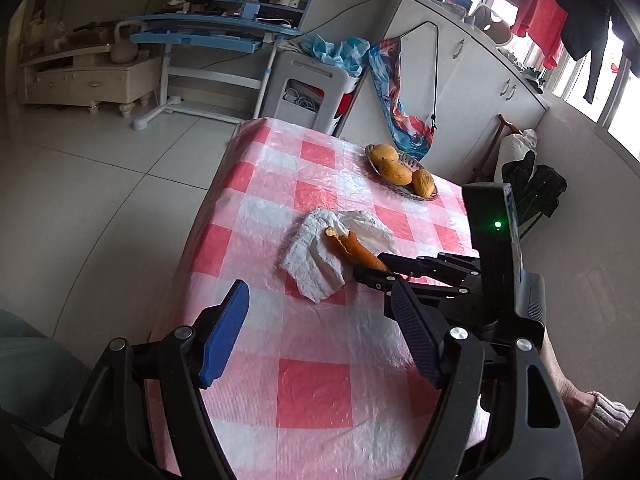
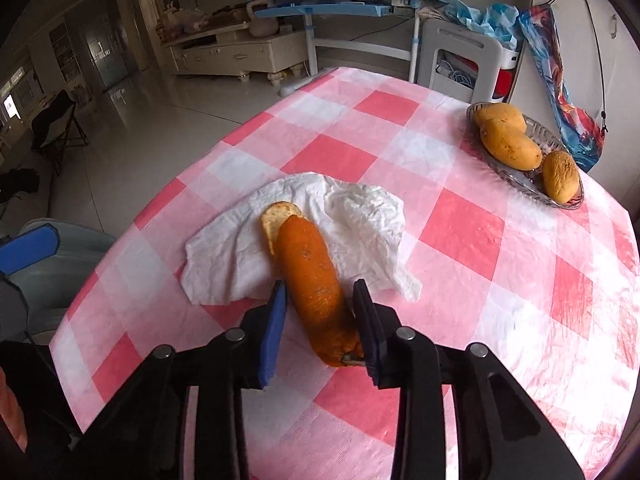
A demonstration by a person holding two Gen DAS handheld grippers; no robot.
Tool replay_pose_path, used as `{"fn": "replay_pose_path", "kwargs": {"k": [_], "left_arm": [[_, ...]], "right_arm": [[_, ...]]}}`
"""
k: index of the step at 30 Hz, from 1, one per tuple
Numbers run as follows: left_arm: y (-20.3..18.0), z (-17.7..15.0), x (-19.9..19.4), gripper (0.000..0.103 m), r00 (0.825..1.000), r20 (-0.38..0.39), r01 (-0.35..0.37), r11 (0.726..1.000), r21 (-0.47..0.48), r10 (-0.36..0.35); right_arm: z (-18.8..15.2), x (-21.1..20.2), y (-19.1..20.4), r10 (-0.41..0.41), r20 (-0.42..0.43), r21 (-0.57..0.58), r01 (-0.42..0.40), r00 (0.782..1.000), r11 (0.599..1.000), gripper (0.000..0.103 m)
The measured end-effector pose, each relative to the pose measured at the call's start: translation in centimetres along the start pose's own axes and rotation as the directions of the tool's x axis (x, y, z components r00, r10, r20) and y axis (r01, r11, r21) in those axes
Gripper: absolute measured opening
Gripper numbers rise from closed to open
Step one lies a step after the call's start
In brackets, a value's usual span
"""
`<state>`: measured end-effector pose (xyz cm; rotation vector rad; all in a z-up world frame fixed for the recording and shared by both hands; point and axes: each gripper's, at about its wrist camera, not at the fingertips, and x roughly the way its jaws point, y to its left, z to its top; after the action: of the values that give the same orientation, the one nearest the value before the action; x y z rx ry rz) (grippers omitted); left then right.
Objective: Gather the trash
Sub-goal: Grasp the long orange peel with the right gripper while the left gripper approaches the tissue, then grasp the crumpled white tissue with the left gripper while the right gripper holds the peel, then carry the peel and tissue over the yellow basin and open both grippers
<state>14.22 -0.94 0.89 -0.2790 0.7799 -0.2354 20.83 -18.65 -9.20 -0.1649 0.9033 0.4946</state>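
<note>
right gripper [image 2: 320, 312] jaws clamped on orange peel [image 2: 310, 276], left gripper [image 1: 316, 328] jaws apart, tissue [image 2: 360, 220] beneath

The left gripper [image 1: 320, 328] is a black plastic frame of angled linkage arms with triangular cut-outs, pinned by round silver screws at each joint. One finger carries a smooth blue pad [image 1: 224, 332]; the other shows a dark ribbed face. The right gripper [image 2: 320, 320] is built alike: black arms, silver pivot screws, blue pads edged in black. Seen from the left wrist camera, its body bears an upright black box with a small green light [image 1: 497, 224]. Just behind that box, a knitted light-grey sleeve cuff [image 1: 608, 420] shows at the wrist.
</note>
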Motion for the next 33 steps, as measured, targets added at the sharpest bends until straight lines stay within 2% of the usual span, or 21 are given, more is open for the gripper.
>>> {"fn": "replay_pose_path", "kwargs": {"k": [2, 6, 10, 14, 19, 22, 24, 25, 26, 28, 33], "left_arm": [[0.1, 0.4, 0.9, 0.071, 1.0, -0.008, -0.004, 1.0, -0.003, 0.004], [0.3, 1.3, 3.1, 0.071, 0.999, -0.025, -0.024, 1.0, -0.014, 0.024], [-0.9, 2.5, 6.1, 0.071, 0.999, -0.049, -0.024, 1.0, 0.019, 0.025], [-2.5, 3.3, 9.8, 0.071, 0.996, -0.082, -0.036, 0.997, 0.067, 0.042], [-3.2, 3.7, 14.1, 0.071, 0.985, -0.143, -0.081, 0.992, 0.097, 0.095], [-4.1, 3.9, 14.8, 0.069, 0.984, -0.127, -0.103, 0.983, 0.151, 0.123], [-4.5, 3.9, 14.8, 0.051, 0.984, -0.128, -0.1, 0.979, 0.178, 0.124], [-4.7, 3.8, 14.8, 0.026, 0.984, -0.135, -0.089, 0.977, 0.195, 0.117], [-4.8, 3.6, 14.7, 0.01, 0.983, -0.147, -0.076, 0.974, 0.214, 0.109], [-4.9, 3.0, 14.2, 0.004, 0.983, -0.165, -0.043, 0.974, 0.224, 0.081], [-4.7, 1.1, 10.0, 0.003, 0.985, -0.17, 0.016, 0.981, 0.193, 0.018]], "right_arm": [[-0.2, -0.6, -0.5, 0.022, 0.013, 0.02, -0.022, 1.0, 1.0, 0.023], [-1.1, -3.2, -0.9, 0.071, 0.074, 0.062, -0.075, 0.995, 0.995, 0.022], [-2.7, -5.9, -1.5, 0.105, 0.102, 0.107, -0.116, 0.989, 0.987, 0.022], [-5.4, -8.2, -3.2, 0.107, 0.113, 0.195, -0.128, 0.988, 0.972, 0.022], [-8.5, -9.3, -5.6, 0.107, 0.127, 0.338, -0.145, 0.986, 0.93, 0.022], [-8.7, -9.6, -5.5, 0.108, 0.128, 0.353, -0.146, 0.986, 0.924, 0.022], [-8.8, -9.7, -5.0, 0.117, 0.13, 0.356, -0.156, 0.985, 0.922, 0.022], [-9.2, -9.9, -4.8, 0.123, 0.133, 0.357, -0.163, 0.983, 0.92, 0.022], [-9.5, -10.1, -4.5, 0.128, 0.136, 0.36, -0.17, 0.982, 0.917, 0.022], [-10.3, -10.7, -3.8, 0.142, 0.143, 0.367, -0.186, 0.979, 0.912, 0.022], [-13.5, -12.8, -1.3, 0.179, 0.154, 0.381, -0.226, 0.972, 0.896, 0.022]]}}
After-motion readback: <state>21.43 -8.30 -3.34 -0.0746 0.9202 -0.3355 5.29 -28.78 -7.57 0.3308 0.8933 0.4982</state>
